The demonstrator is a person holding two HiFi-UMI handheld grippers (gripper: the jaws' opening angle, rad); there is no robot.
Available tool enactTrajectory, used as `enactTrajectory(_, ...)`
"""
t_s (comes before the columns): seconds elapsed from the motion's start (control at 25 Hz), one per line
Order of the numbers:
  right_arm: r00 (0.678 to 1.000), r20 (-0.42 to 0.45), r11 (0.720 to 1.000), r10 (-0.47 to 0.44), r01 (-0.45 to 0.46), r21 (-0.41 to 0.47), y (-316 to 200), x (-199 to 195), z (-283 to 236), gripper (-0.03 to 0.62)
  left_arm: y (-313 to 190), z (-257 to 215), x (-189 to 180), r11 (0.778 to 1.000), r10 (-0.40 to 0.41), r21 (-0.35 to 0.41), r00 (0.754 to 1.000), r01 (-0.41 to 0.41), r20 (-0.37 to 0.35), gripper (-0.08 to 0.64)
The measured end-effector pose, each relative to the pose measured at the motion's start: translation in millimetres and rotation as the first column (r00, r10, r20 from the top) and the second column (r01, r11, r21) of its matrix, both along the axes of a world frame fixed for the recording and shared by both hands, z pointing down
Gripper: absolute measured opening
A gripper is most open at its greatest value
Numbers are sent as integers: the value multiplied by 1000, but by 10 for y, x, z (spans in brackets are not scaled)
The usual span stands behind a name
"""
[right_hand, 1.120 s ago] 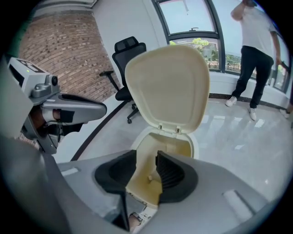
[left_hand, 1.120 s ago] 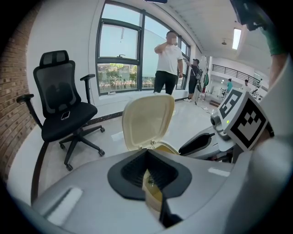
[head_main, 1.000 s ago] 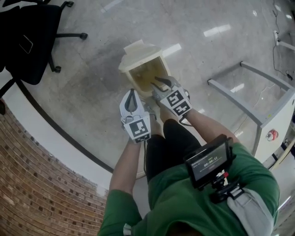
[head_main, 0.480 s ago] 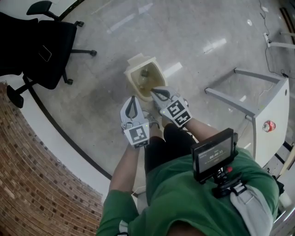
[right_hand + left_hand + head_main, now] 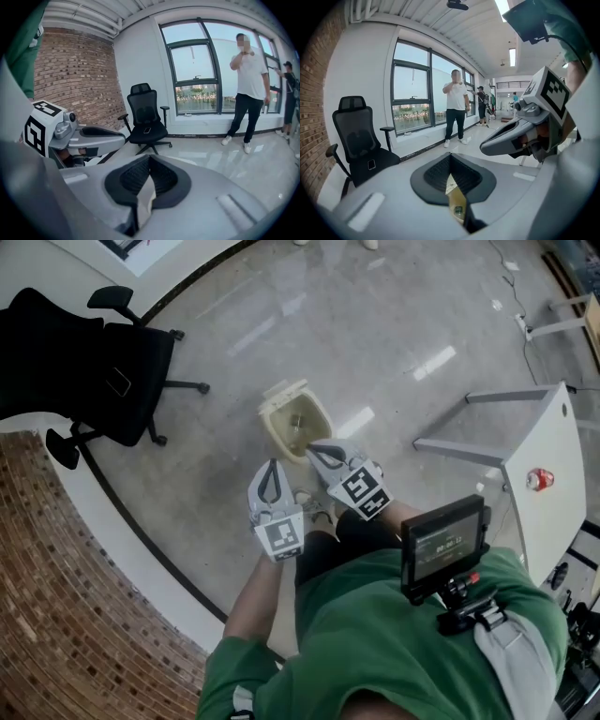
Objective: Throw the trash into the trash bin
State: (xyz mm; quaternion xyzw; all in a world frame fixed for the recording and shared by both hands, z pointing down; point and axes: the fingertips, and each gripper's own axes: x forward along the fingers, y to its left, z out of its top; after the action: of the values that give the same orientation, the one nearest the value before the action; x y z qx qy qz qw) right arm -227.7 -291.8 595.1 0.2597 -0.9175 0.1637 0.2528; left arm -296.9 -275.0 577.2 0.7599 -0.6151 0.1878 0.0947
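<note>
The cream trash bin (image 5: 273, 420) stands open on the grey floor, with a small piece of trash (image 5: 296, 421) lying inside it. My left gripper (image 5: 272, 466) hangs just short of the bin, to its near left, shut and empty. My right gripper (image 5: 312, 448) is held over the bin's near rim; its jaws have just been closing, and they are now shut with nothing between them. In the left gripper view the pads (image 5: 436, 173) meet, and the bin (image 5: 457, 202) shows through the slit below. The right gripper (image 5: 520, 136) shows beside it.
A black office chair (image 5: 122, 381) stands at the left, near a brick wall (image 5: 56, 615). A white table (image 5: 539, 446) with a red can (image 5: 533, 479) is at the right. A person (image 5: 248, 75) stands by the windows across the room.
Both grippers have risen away from the bin, which now looks smaller and farther off. The right gripper's jaws have gone from open at the bin's mouth to shut.
</note>
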Motion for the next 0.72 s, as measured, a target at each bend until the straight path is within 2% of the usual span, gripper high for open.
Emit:
enactTrajectory(0.44,996,77,992,51,-59,110,550,171,-864,4,517,-752,224,992,69,108,996,-62,-61,6)
enactTrajectory(0.72,994,101,982,35,-53,183,744,287,-1286,3,739,-1081,282,988,55,146,995,-41,-88,6)
